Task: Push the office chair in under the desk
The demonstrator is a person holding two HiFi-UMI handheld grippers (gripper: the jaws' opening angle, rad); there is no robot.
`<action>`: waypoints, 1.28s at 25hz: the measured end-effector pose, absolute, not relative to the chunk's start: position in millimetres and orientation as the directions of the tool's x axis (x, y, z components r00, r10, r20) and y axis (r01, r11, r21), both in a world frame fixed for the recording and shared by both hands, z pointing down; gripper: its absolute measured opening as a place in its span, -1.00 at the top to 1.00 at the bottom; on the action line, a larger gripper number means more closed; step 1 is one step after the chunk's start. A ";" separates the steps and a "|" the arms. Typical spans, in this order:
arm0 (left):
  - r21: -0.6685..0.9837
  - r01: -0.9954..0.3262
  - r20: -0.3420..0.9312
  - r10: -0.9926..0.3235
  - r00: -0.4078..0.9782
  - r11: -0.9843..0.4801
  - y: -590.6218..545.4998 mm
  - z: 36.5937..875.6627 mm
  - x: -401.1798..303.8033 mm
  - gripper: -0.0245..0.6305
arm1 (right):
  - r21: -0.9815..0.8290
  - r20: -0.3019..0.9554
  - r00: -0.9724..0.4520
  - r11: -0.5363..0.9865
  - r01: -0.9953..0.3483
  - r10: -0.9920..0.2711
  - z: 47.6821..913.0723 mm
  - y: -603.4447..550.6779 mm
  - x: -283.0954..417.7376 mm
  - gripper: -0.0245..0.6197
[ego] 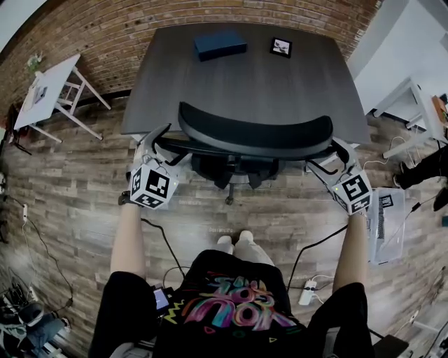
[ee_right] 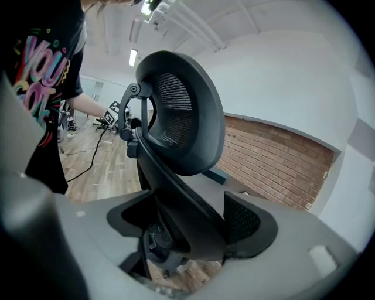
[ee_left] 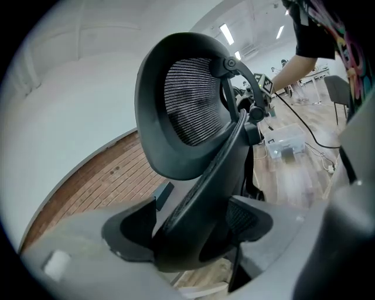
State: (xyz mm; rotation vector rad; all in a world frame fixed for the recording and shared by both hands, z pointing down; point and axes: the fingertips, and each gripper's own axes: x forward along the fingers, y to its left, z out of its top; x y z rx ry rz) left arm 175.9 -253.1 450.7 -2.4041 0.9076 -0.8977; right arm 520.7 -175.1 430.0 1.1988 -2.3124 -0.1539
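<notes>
A black office chair [ego: 255, 133] stands at the front edge of the dark grey desk [ego: 245, 80]. Its curved backrest faces me and its seat is hidden beneath. My left gripper [ego: 157, 140] straddles the backrest's left edge, and my right gripper [ego: 336, 155] straddles the right edge. In the left gripper view the chair's frame [ee_left: 199, 176] runs between the jaws of the left gripper [ee_left: 193, 225], with a gap at one pad. In the right gripper view the frame [ee_right: 176, 193] lies between the wide-open jaws of the right gripper [ee_right: 193, 225]. The mesh headrest [ee_right: 179, 114] rises above.
A blue box [ego: 220, 44] and a small black frame [ego: 281, 47] lie on the desk's far side, by the brick wall [ego: 210, 14]. A white table [ego: 49, 91] stands at left and another white table [ego: 406, 98] at right. Cables and a power strip [ego: 308, 292] lie on the wooden floor.
</notes>
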 end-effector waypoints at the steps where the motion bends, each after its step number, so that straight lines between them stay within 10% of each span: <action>1: -0.567 -0.425 0.432 -0.694 0.576 -0.706 -256.7 451.3 176.9 -0.21 | 0.331 0.394 -0.471 0.600 -0.729 -0.789 430.6 -177.8 522.0 -0.21; 32: -0.535 -0.451 0.499 -0.698 0.513 -0.714 -313.4 455.7 170.1 -0.21 | 0.357 0.376 -0.487 0.608 -0.709 -0.788 429.7 -237.8 517.1 -0.22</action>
